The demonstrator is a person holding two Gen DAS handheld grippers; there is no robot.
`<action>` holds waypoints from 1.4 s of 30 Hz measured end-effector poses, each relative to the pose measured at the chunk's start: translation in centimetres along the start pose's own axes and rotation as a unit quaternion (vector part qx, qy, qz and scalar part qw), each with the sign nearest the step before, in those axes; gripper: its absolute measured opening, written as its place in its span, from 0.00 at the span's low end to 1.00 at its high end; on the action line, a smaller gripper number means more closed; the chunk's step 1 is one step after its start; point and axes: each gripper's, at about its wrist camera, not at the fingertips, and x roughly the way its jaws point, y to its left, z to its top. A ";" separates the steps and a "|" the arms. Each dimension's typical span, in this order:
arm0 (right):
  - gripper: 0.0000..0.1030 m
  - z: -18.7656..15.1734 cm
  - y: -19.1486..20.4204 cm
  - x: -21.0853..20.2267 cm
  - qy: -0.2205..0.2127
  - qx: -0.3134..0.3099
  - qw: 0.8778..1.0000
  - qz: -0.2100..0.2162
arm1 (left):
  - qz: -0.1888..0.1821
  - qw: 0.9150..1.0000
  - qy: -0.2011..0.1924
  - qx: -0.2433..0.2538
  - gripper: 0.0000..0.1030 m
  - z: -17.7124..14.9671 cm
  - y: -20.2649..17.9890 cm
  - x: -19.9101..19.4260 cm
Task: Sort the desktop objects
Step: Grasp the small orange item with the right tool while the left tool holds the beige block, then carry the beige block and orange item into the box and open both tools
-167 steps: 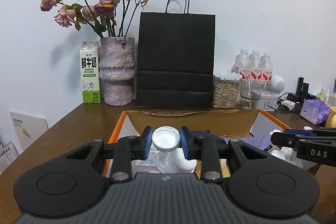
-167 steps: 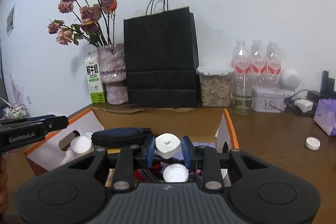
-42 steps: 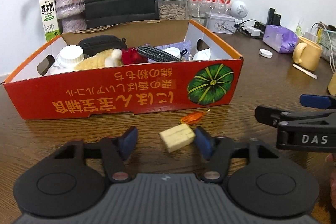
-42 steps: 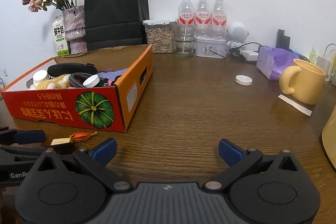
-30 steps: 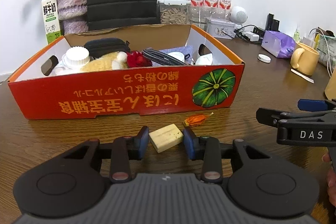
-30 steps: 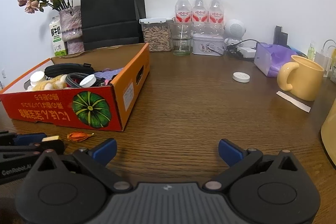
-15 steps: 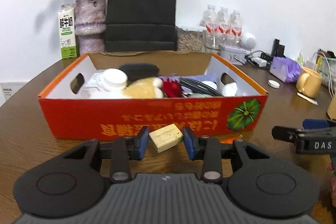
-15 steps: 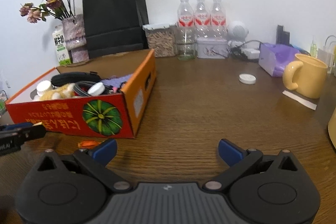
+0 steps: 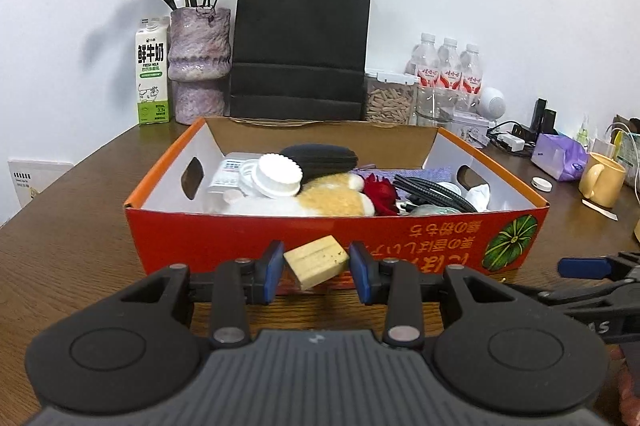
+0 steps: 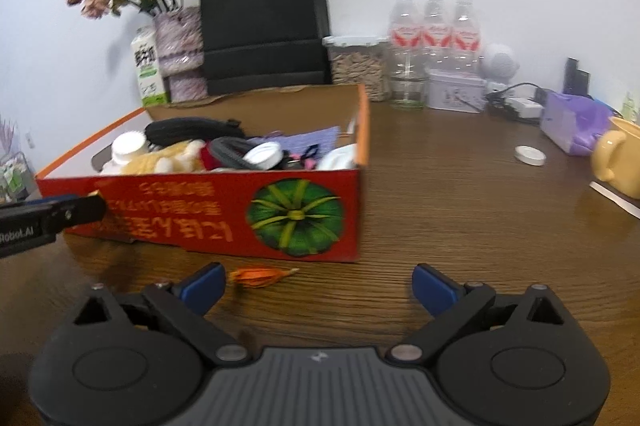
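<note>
Left gripper (image 9: 316, 271) clamped on the pale wooden block (image 9: 316, 259), just short of the orange box (image 9: 408, 238) front wall; lift clear of that rim before release; right gripper (image 10: 318, 286), jaws closing on nothing, sits beside the orange tassel (image 10: 262, 275).

The right wrist view is motion-blurred, so the print on the red box (image 10: 208, 210) cannot be read. At its right edge the yellow mug (image 10: 620, 162) is cut off. The box wall hides the lower parts of its contents.
</note>
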 end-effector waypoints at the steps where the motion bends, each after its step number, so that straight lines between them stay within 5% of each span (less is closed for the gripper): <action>1: 0.91 0.1 0.4 0.2 0.004 -0.004 1.000 -0.001 | -0.001 1.000 0.000 0.000 0.35 0.0 0.2 0.0; 7: 0.75 0.4 2.2 1.6 0.025 -0.022 0.999 0.002 | -0.003 1.000 -0.001 -0.001 0.35 -0.1 0.6 -0.1; 12: 0.55 0.6 2.9 2.1 0.029 -0.033 0.999 0.010 | -0.008 1.000 -0.001 0.002 0.36 -0.2 0.5 -0.1; 14: 0.39 0.6 2.9 2.0 0.026 -0.034 0.999 0.015 | -0.008 1.000 -0.001 0.003 0.36 -0.3 0.5 -0.1; 31: 0.39 0.7 3.8 -1.1 -0.013 -0.039 0.999 0.031 | -0.026 0.999 -0.029 0.008 0.36 0.1 0.1 -1.7; 42: 0.39 5.6 4.0 -3.9 -0.091 -0.046 0.994 0.034 | -0.016 0.996 -0.082 0.009 0.36 4.9 0.3 -2.3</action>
